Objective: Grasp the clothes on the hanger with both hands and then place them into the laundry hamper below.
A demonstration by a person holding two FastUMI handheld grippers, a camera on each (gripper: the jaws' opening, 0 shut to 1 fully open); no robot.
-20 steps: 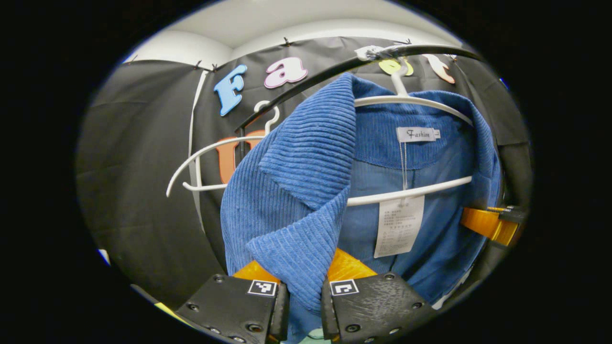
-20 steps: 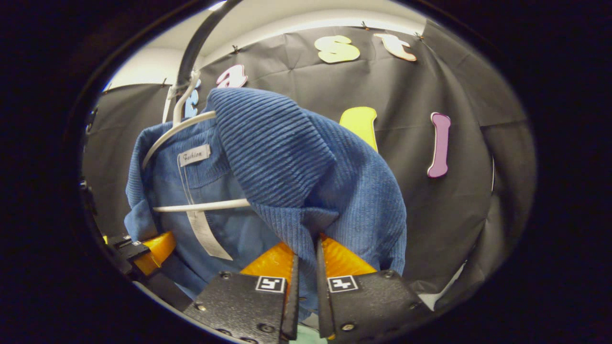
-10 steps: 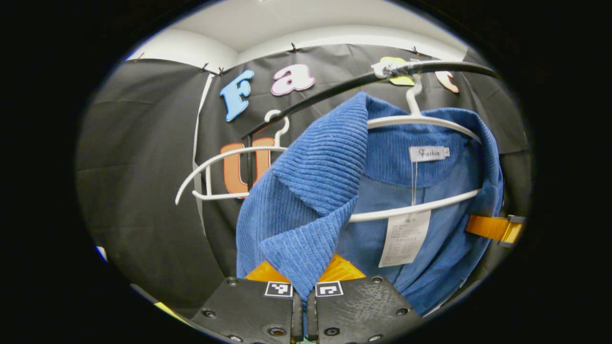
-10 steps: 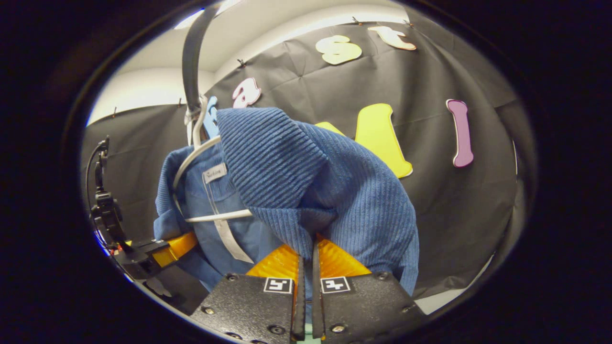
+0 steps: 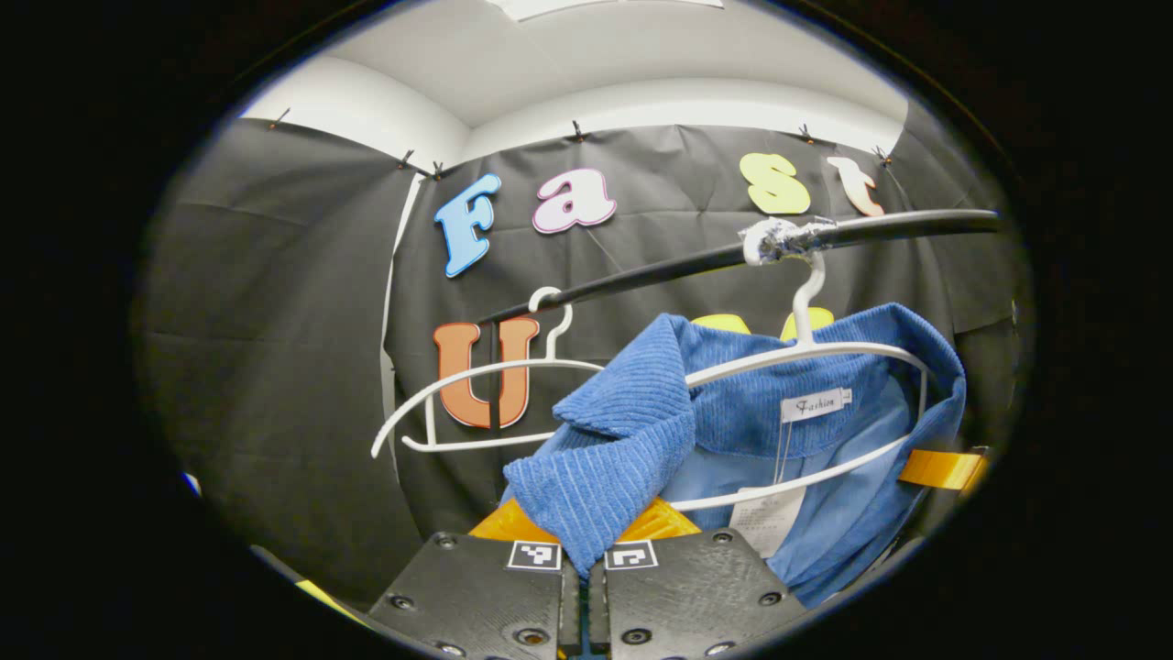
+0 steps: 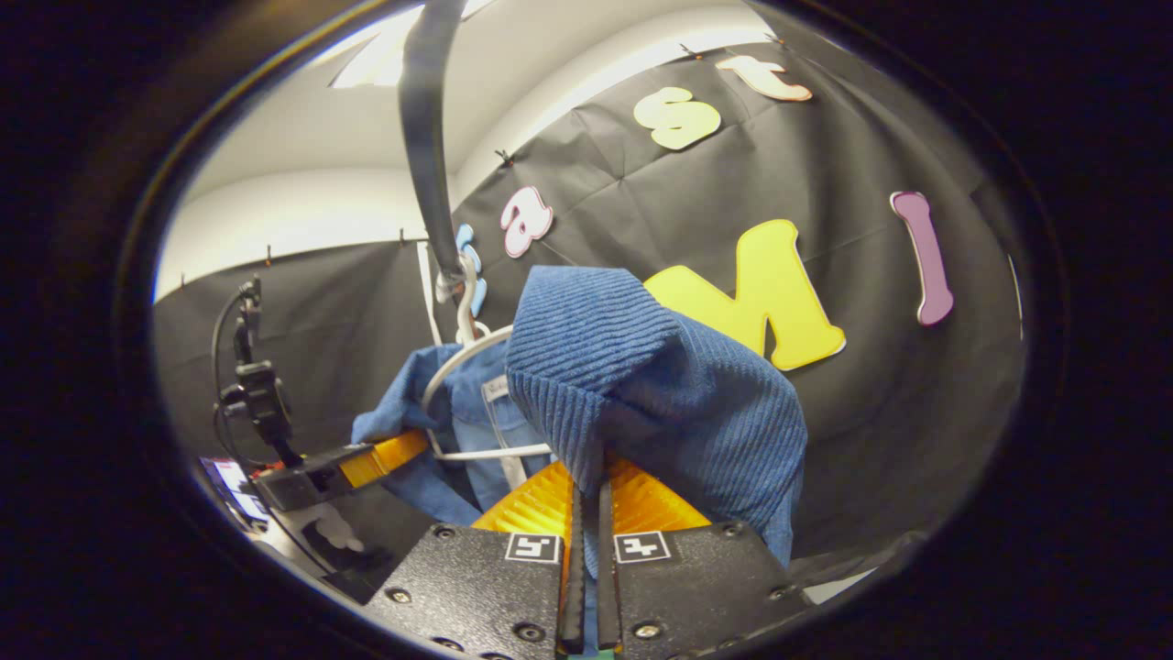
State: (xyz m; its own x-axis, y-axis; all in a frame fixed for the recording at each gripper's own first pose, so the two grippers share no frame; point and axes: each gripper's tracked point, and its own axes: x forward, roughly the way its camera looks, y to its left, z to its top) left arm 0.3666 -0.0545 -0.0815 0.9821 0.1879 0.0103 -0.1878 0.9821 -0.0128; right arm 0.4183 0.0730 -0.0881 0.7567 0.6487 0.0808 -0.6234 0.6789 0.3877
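Left tongs [image 5: 583, 550] and right tongs [image 6: 586, 527] each clamp a fold of the blue jacket [image 5: 632, 440], which hangs on a white hanger [image 5: 806, 353] from the rail [image 5: 880, 227].

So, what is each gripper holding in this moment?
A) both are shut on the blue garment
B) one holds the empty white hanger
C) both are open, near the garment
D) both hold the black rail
A: in the left gripper view the left gripper pinches a fold of the blue garment, and in the right gripper view the right gripper has its fingers closed on the cloth too.
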